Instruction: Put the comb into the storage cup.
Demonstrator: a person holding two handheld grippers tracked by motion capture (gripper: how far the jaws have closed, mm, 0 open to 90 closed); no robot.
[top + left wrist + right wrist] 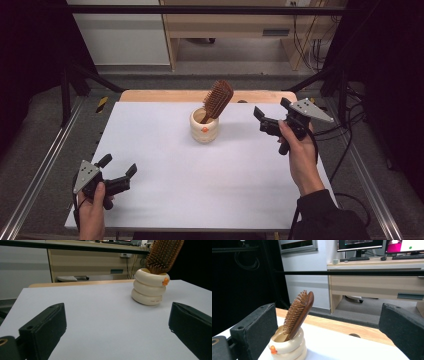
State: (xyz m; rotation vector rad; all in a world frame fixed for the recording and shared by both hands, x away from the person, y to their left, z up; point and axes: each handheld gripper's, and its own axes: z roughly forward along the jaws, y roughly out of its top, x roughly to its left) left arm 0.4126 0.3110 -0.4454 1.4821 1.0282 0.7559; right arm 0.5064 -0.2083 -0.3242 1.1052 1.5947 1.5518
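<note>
The right gripper (270, 116) is held in a hand (300, 155) off to the right of the cream holder (204, 126), raised above the table, jaws spread wide with nothing between them and pointing toward the holder. In the right gripper view, the holder (287, 346) sits low between the two open jaws, nearer the left one.

The left gripper (118, 167) is well apart from the holder, toward the near left of it, low over the white tabletop (200, 180), its jaws also spread and empty. In the left gripper view the holder (150, 287) stands farther off, nearer the right jaw.

The wooden hairbrush (217, 100) stands handle-down inside the holder, bristle head sticking out and leaning to the right in the high view. The holder looks like three stacked rings with a small orange spot on its front. It stands upright on the tabletop, toward the far edge.
</note>
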